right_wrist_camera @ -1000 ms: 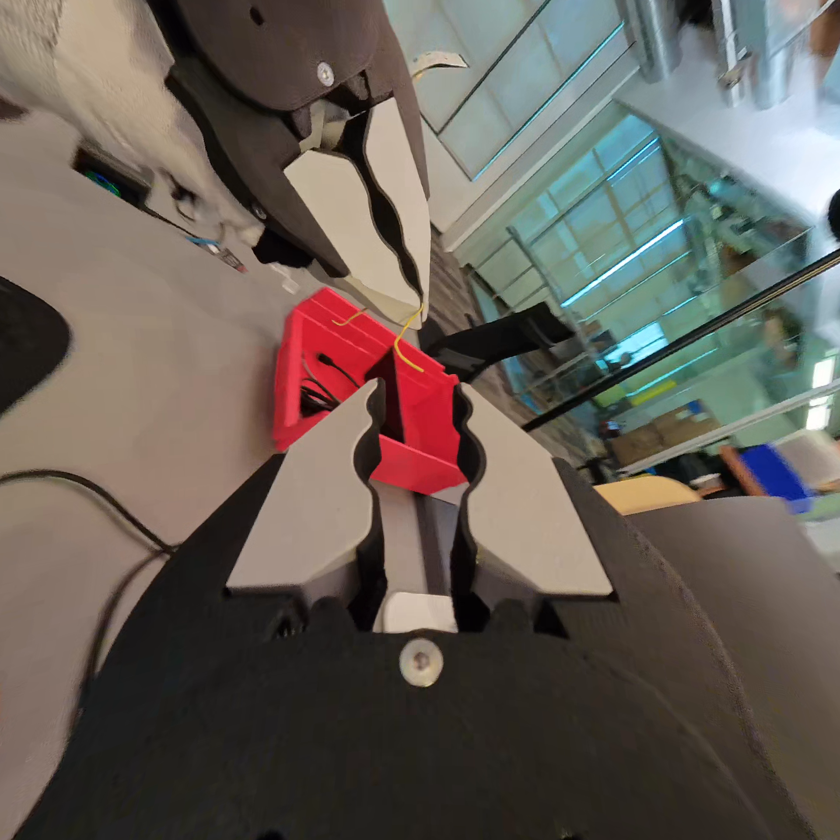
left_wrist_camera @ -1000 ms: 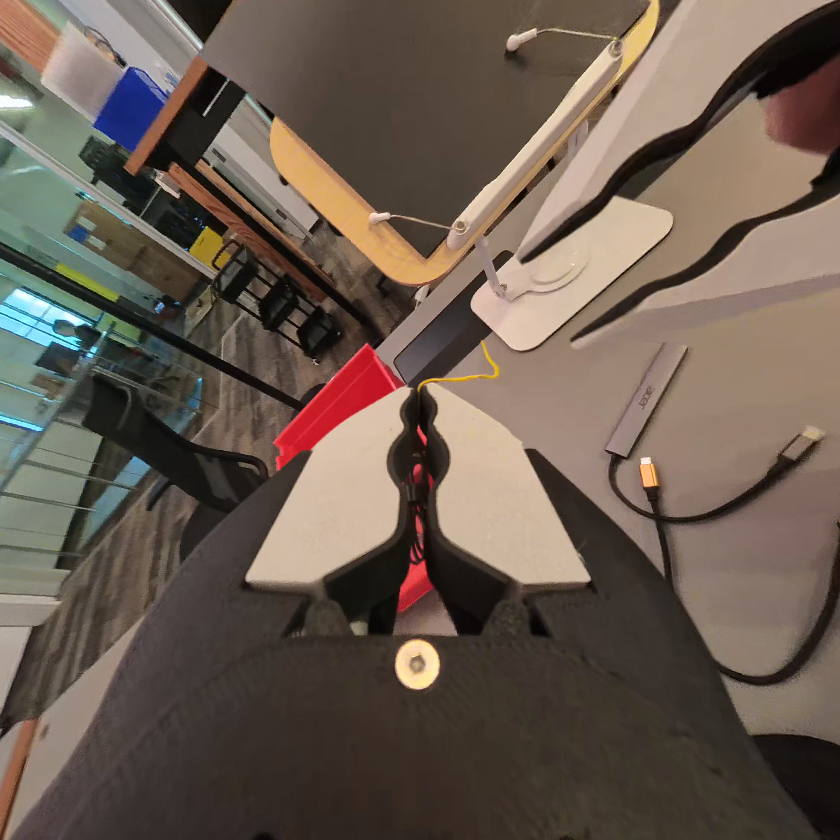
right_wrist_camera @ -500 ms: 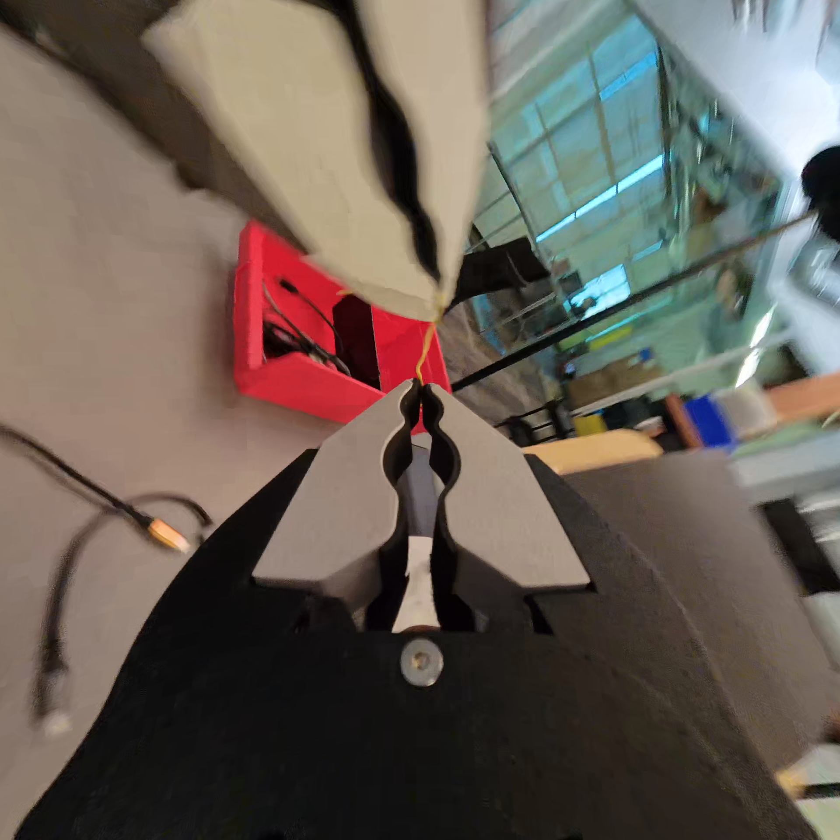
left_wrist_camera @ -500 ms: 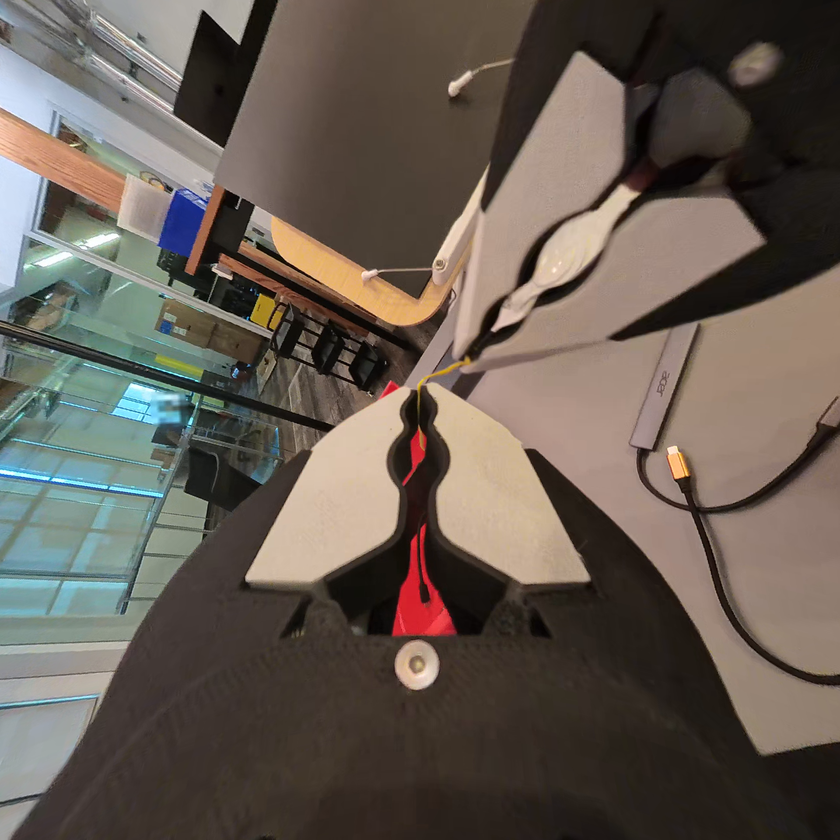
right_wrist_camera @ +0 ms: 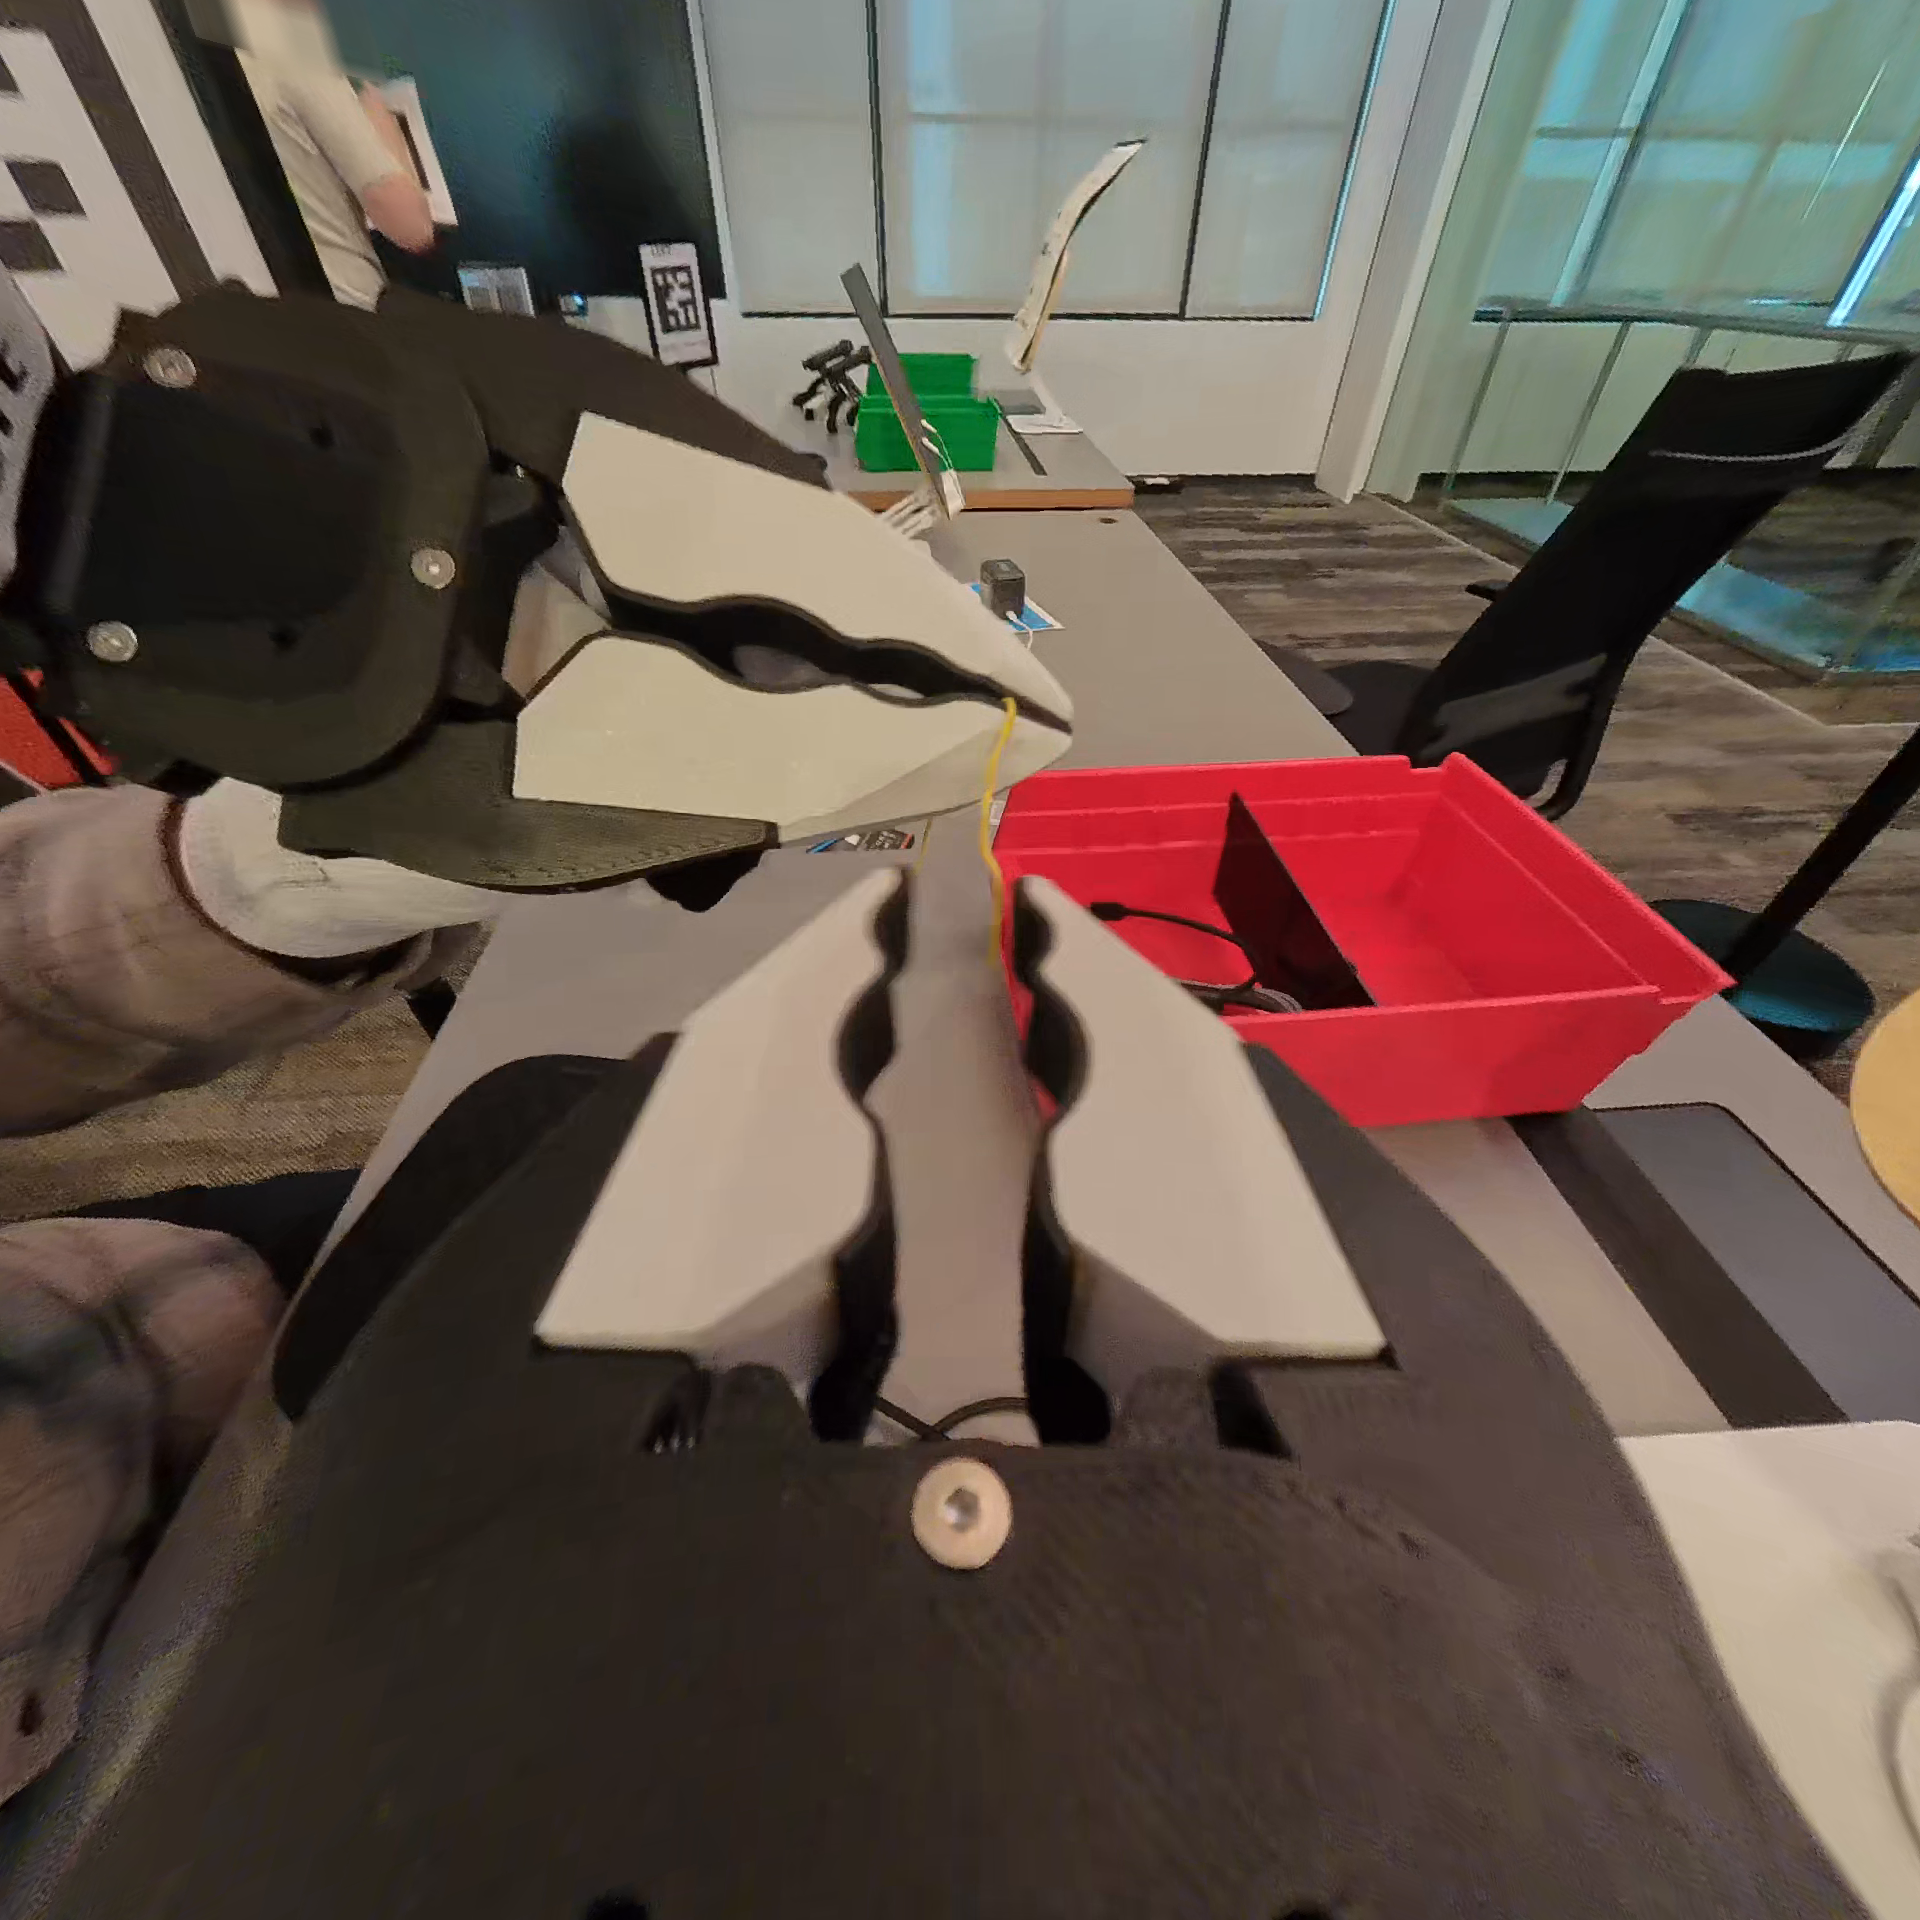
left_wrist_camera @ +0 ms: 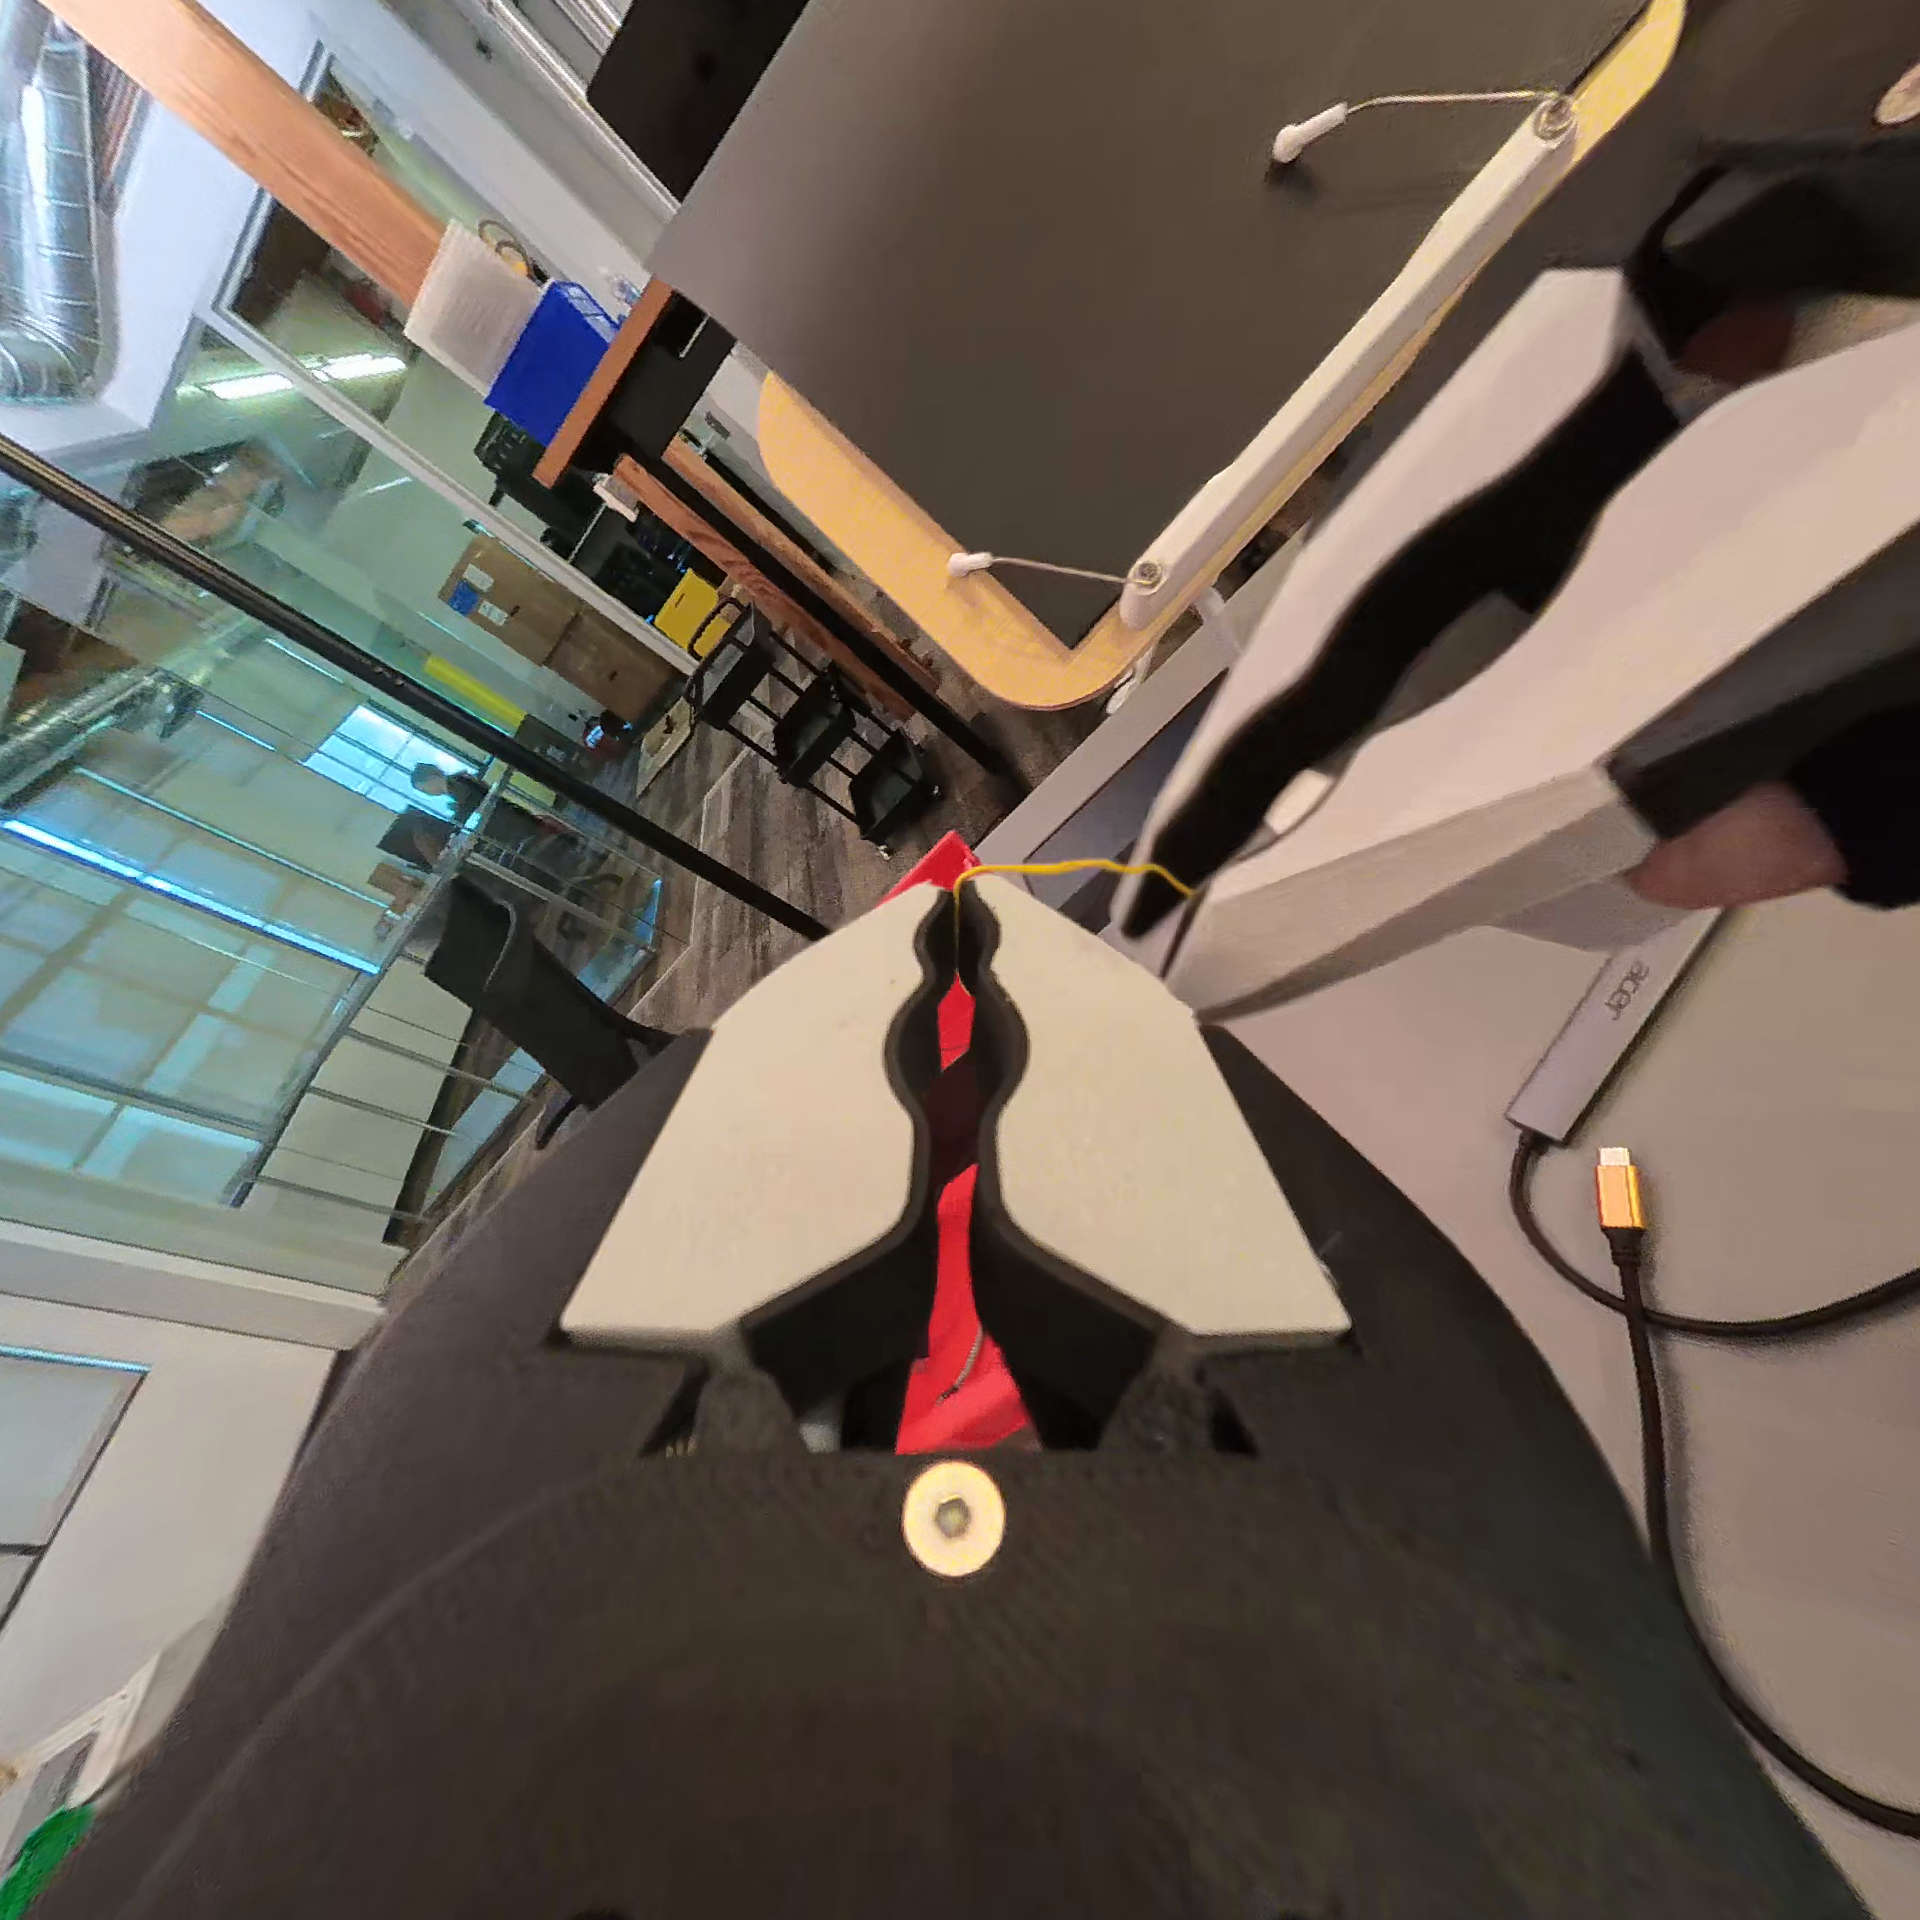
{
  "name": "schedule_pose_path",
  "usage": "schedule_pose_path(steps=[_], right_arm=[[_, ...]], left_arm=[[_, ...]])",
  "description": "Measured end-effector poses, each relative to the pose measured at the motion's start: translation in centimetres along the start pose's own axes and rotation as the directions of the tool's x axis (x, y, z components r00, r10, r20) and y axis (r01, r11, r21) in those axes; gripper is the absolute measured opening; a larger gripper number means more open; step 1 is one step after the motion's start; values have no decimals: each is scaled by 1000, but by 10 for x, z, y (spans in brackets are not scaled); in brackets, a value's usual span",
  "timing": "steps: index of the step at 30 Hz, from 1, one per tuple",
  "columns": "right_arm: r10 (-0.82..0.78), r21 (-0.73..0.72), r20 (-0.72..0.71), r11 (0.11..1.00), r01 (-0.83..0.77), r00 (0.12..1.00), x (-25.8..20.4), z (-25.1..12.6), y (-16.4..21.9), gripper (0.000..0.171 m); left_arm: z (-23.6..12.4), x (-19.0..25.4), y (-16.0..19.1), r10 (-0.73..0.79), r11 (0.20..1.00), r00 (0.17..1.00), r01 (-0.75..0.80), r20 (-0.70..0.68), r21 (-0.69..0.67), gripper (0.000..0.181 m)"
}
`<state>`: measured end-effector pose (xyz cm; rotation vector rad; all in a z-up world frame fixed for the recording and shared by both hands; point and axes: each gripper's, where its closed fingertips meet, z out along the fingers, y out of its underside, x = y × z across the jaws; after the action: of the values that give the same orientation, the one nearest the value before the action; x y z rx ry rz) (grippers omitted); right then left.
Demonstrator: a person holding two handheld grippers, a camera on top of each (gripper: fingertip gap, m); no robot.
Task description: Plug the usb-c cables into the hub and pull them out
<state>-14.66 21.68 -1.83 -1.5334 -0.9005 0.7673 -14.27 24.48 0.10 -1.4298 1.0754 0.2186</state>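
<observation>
Left claw (left_wrist_camera: 961,914) is pressed together, pinching a thin yellow wire (left_wrist_camera: 1081,869) at its tip. Right claw (right_wrist_camera: 961,914) stands spread, the wire dangling between its fingers. On the grey table (left_wrist_camera: 1787,1091) lies the slim grey hub (left_wrist_camera: 1605,1039); just beside it an orange-tipped usb-c cable (left_wrist_camera: 1619,1195), unplugged.
</observation>
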Motion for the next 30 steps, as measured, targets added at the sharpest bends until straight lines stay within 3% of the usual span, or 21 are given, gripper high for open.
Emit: schedule_pose_path(steps=[1,4,10,18,23,24,25,26,30], right_arm=[[3,7,4,1000,-3,1000,3,-2,-2,29],[-50,19,38,999,49,998,4,-11,-7,38],[-78,31,93,997,75,993,-2,-18,-9,0],[42,80,2,996,-42,999,11,-19,-14,0],[72,98,46,992,-76,996,6,-17,-16,0],[70,96,70,992,-77,995,3,-17,-18,6],[72,105,73,991,-80,995,4,-19,-21,26],[71,110,63,991,-78,995,7,-21,-23,34],[39,112,135,992,-54,990,0,-31,-29,33]], left_arm=[[0,-1,0,-10,1000,1000,10,-7,4,0],[-2,-1,-1,17,1000,1000,-17,-15,26,0],[-7,10,-11,94,993,995,-92,-19,70,0],[-11,10,-18,124,989,991,-127,43,77,0],[-10,5,-17,79,993,995,-83,54,80,0],[-10,4,-17,66,994,997,-70,43,84,0],[-10,2,-16,52,995,998,-55,38,86,0],[-11,0,-16,42,995,999,-45,32,92,0],[-14,6,-20,29,989,997,-19,-67,149,1]])
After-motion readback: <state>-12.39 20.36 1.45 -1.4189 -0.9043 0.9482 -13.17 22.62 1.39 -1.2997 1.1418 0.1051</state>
